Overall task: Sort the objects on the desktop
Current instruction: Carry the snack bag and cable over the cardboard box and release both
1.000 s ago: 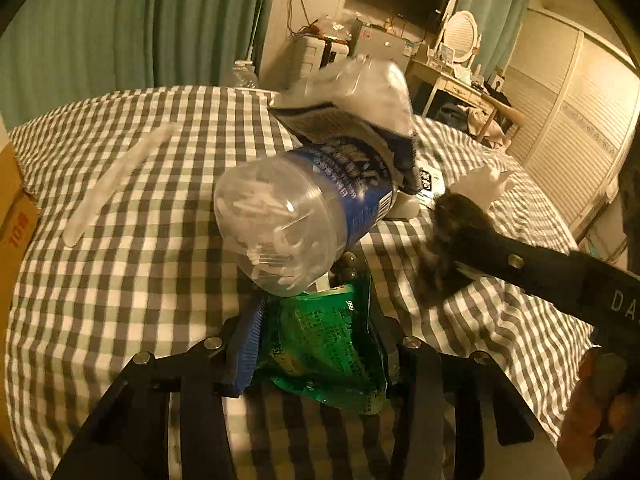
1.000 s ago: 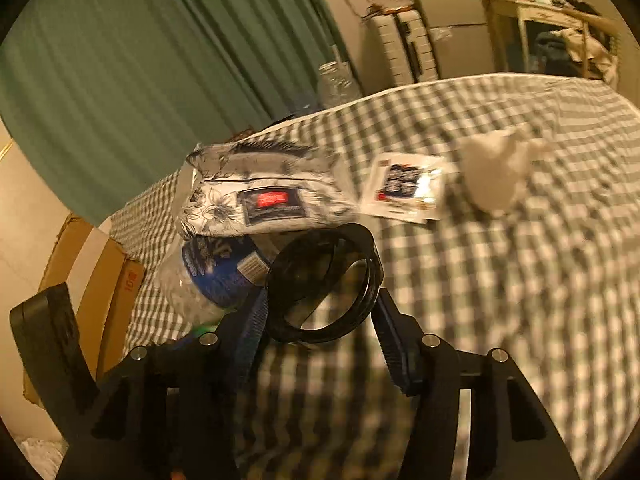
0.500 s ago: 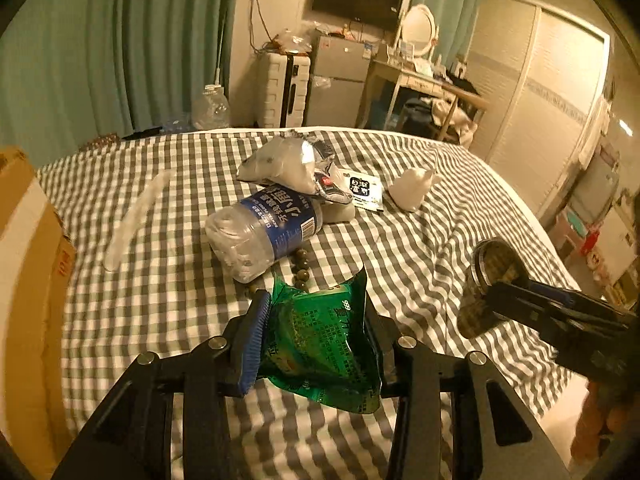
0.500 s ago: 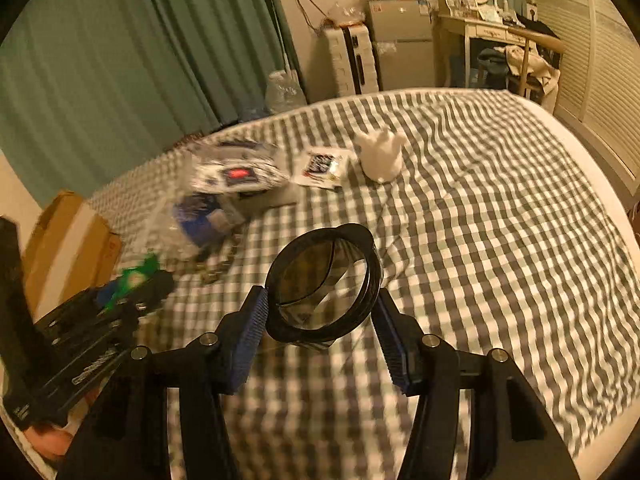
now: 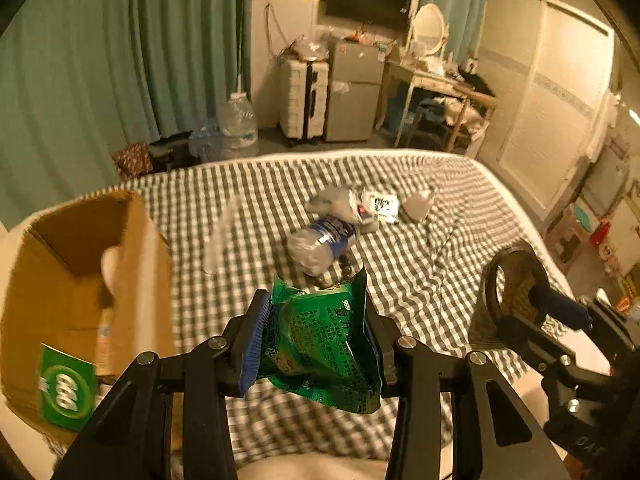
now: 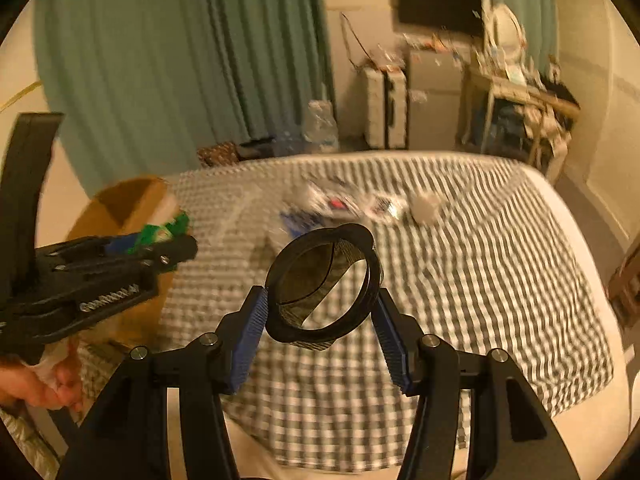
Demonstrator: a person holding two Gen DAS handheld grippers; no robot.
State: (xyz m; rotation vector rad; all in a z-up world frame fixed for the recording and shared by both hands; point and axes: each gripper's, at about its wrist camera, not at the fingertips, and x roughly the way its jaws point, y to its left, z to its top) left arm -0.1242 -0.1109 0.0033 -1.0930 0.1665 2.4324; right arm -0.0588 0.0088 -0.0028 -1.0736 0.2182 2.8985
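Observation:
My left gripper (image 5: 316,344) is shut on a green foil packet (image 5: 324,344) and holds it above the near edge of the checked bed, right of an open cardboard box (image 5: 80,304). My right gripper (image 6: 320,320) is shut on a black ring (image 6: 324,284), held above the bed's near edge; it also shows in the left wrist view (image 5: 516,292). A crushed plastic bottle (image 5: 320,242), a patterned pouch (image 5: 340,204), a small sachet (image 5: 382,204) and a white crumpled wad (image 5: 418,202) lie mid-bed.
The checked bed (image 5: 440,264) fills the middle. A long clear plastic strip (image 5: 218,236) lies left of the bottle. Beyond the bed stand green curtains (image 5: 120,60), a big water jug (image 5: 236,128), a small fridge (image 5: 352,92) and a cluttered desk (image 5: 448,88).
Both grippers have pulled back and up from the pile with their loads. The box has come into view at the left; the left gripper has swung toward it.

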